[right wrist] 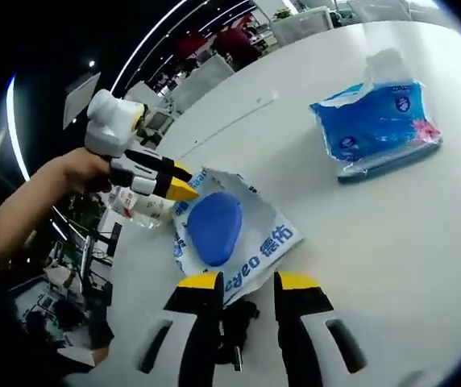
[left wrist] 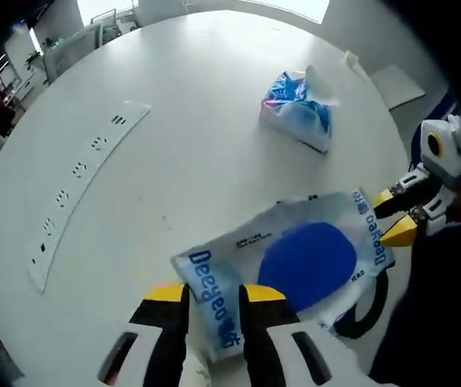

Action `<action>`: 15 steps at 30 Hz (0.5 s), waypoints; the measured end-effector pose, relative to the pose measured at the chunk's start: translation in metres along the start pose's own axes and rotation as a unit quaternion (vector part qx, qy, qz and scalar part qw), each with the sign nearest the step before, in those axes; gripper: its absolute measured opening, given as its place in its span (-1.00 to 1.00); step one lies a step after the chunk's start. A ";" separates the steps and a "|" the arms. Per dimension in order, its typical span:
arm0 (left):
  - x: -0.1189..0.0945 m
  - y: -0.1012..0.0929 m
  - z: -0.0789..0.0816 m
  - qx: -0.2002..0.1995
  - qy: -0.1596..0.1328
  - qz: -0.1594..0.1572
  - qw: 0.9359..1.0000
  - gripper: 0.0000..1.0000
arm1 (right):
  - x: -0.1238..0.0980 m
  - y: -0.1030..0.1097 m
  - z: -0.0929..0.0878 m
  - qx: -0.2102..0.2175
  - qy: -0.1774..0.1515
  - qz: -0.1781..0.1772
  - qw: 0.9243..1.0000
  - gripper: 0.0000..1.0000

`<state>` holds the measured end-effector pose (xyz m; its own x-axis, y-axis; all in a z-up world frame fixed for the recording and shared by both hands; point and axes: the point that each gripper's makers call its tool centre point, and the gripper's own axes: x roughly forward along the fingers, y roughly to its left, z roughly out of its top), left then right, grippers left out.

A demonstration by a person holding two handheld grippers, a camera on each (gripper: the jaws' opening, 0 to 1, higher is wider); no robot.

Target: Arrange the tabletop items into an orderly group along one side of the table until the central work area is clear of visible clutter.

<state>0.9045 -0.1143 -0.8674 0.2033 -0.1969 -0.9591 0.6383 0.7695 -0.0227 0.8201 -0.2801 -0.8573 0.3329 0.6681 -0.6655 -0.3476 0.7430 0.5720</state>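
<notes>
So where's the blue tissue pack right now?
The tissue pack lies on the white table, beyond the wipes pack that both grippers hold; it sits upper right in both views.

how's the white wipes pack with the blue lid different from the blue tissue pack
The flat white plastic wipes pack with the blue oval lid is held at opposite ends by the left hand-held gripper and the right hand-held gripper; the blue soft tissue pack lies untouched on the white round table. The wipes pack is mostly white, the tissue pack mostly blue. A white tissue sticks out of the tissue pack; the wipes pack's lid looks closed. Both are soft plastic packs.
</notes>
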 end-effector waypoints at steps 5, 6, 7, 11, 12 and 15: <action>0.002 0.002 -0.004 0.030 0.014 0.005 0.999 -0.74 | 0.000 0.000 -0.002 -0.015 0.006 -0.004 1.000 -0.75; 0.002 0.002 -0.004 0.030 0.015 0.005 0.999 -0.76 | 0.001 0.000 -0.002 -0.020 0.006 -0.005 1.000 -0.76; 0.002 0.002 -0.004 0.029 0.015 0.004 0.999 -0.77 | 0.001 0.000 -0.002 -0.023 0.007 -0.005 1.000 -0.76; 0.002 0.002 -0.004 0.021 0.014 0.002 1.000 -0.82 | 0.002 -0.001 -0.002 -0.020 0.010 -0.006 1.000 -0.78; 0.002 0.003 -0.003 0.021 0.014 0.002 1.000 -0.85 | 0.002 -0.001 -0.002 -0.020 0.009 -0.006 1.000 -0.78; 0.002 0.002 -0.001 0.011 0.010 -0.002 1.000 -0.93 | 0.002 -0.001 -0.001 -0.020 0.010 -0.002 1.000 -0.80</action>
<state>0.9057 -0.1125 -0.8695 0.1864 -0.1881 -0.9643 0.6547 0.7556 -0.0208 0.8202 -0.2793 -0.8600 0.3172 0.6635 -0.6776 -0.3807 0.7435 0.5498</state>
